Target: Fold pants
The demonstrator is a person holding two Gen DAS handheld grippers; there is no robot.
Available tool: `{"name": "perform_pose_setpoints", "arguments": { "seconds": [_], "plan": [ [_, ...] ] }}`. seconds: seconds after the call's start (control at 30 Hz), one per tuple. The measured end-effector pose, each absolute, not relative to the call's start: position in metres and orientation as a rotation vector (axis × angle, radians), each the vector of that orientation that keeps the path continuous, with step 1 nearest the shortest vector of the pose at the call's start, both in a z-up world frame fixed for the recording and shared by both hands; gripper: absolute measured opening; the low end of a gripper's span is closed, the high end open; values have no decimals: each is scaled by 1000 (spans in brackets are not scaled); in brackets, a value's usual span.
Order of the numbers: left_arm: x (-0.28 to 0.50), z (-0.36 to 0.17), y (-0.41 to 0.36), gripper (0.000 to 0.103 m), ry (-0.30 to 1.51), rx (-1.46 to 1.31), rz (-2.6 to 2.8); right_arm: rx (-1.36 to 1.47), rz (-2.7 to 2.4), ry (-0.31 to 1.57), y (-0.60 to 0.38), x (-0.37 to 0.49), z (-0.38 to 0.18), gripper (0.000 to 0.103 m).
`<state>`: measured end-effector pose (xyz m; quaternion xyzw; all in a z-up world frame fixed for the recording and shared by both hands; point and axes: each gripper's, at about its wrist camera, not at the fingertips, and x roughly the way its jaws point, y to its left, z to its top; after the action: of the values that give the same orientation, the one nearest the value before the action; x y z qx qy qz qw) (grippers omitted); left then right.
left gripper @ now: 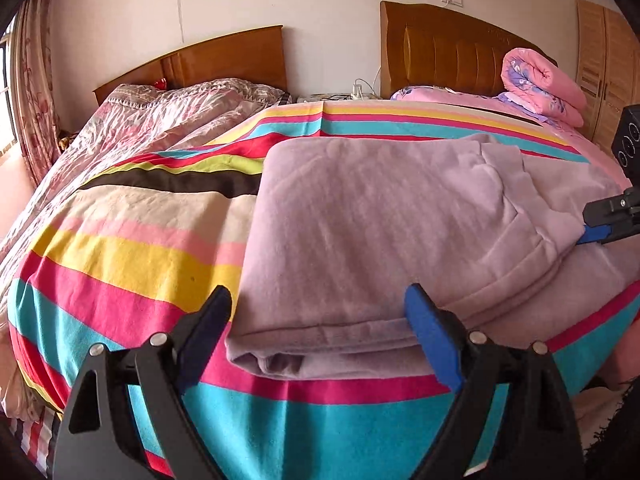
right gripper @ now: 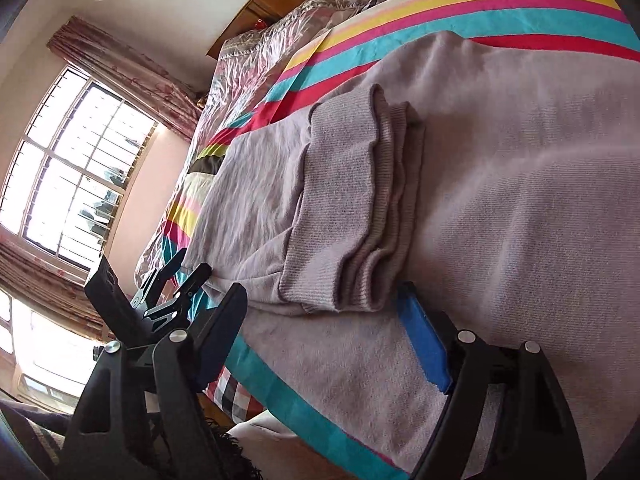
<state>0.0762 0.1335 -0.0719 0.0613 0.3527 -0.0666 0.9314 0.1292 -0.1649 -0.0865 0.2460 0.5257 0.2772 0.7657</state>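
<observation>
The lilac fleece pants (left gripper: 380,232) lie folded over on the striped bedspread (left gripper: 132,248). My left gripper (left gripper: 320,312) is open, its jaws standing wide on either side of the folded near corner of the pants. My right gripper (right gripper: 320,308) is open too, its jaws on either side of the ribbed cuffs (right gripper: 352,216), which lie stacked on the pants (right gripper: 520,184). The right gripper also shows in the left wrist view (left gripper: 600,228) at the right edge of the pants. The left gripper shows in the right wrist view (right gripper: 176,280) at the bed's edge.
A pink quilted cover (left gripper: 160,120) lies on the neighbouring bed at the left. A rolled pink duvet (left gripper: 540,80) sits by the wooden headboard (left gripper: 448,48). A window (right gripper: 76,176) with curtains is at the left. A wardrobe (left gripper: 604,64) stands at the far right.
</observation>
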Motion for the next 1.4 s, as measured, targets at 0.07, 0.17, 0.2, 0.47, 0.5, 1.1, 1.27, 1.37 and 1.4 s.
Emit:
{"name": "perform_pose_setpoints", "arguments": {
  "seconds": [0.07,0.17,0.2,0.47,0.5,1.1,1.27,1.37,1.4],
  "plan": [
    [74,-72,136,89,713,109,-138,559,602,1145,-160,139,-89,73],
    [72,-73,144,91,705,98,-125,588,586,1165,-157,150,-92,45],
    [73,-74,147,92,706,93,-120,586,578,1173,-155,148,-95,38],
    [80,-74,159,94,712,98,-108,595,565,1057,-156,119,-59,15],
    [79,-71,160,94,707,101,-111,606,561,1058,-160,113,-58,15],
    [144,-12,104,101,732,96,-282,-5,536,842,-112,137,-26,53],
    [218,-59,79,101,933,81,-285,-133,520,943,-97,176,-64,54],
    [225,-78,93,101,930,28,-285,-54,578,914,-114,176,-74,54],
    [223,-76,99,101,919,-1,-291,-43,578,910,-116,176,-74,54]
  ]
}}
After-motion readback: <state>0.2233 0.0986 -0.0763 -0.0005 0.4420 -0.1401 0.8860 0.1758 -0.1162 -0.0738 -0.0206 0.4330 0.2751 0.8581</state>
